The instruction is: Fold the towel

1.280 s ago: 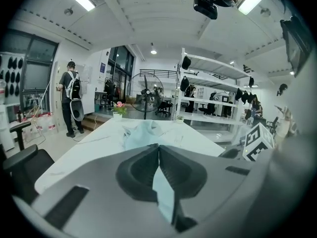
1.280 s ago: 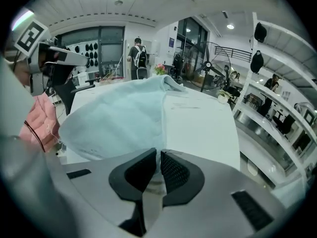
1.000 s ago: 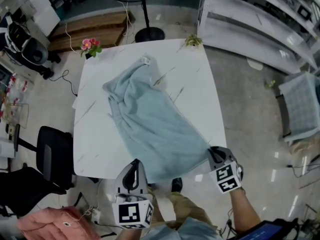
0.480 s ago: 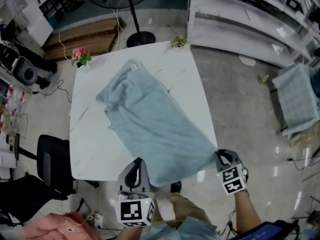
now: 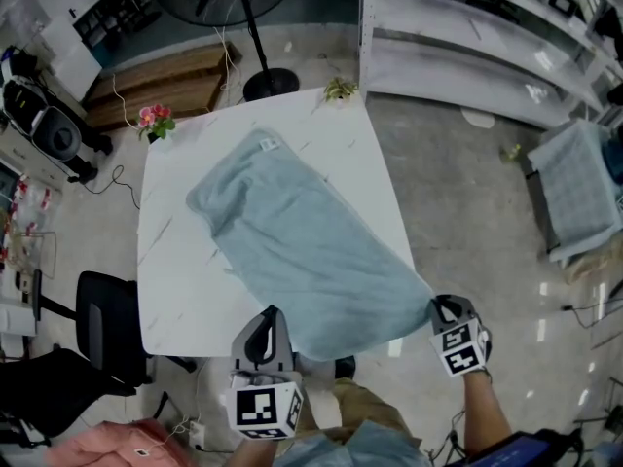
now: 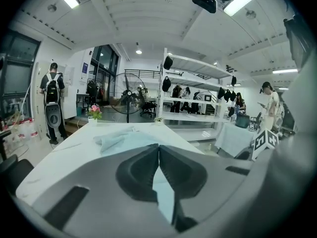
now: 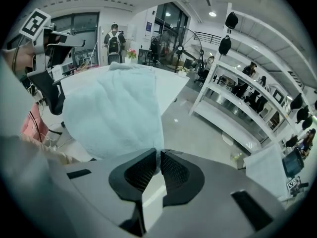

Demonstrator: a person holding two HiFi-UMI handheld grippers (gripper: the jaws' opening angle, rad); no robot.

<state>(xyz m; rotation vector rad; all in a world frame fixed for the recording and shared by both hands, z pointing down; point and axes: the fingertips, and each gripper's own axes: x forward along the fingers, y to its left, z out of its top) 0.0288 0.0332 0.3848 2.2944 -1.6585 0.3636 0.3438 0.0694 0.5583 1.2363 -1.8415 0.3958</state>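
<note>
A light blue towel (image 5: 302, 246) lies spread diagonally across the white table (image 5: 175, 280), its labelled far corner toward the back. At the table's near edge my left gripper (image 5: 273, 326) is shut on the towel's near left corner; the left gripper view shows cloth (image 6: 130, 138) pinched between its closed jaws (image 6: 158, 148). My right gripper (image 5: 441, 306) hangs beyond the table's near right corner, shut on the towel's other near corner. In the right gripper view the towel (image 7: 114, 110) stretches away from the closed jaws (image 7: 159, 156).
A pink flower pot (image 5: 153, 121) and a small green plant (image 5: 339, 88) sit on the table's far corners. A fan stand (image 5: 270, 82) is behind the table, a black chair (image 5: 102, 311) at its left, white shelving (image 5: 487, 37) at the right.
My right gripper has drawn its towel corner rightward past the table's edge. The towel now lies flatter and more stretched, with fewer folds at its far end.
</note>
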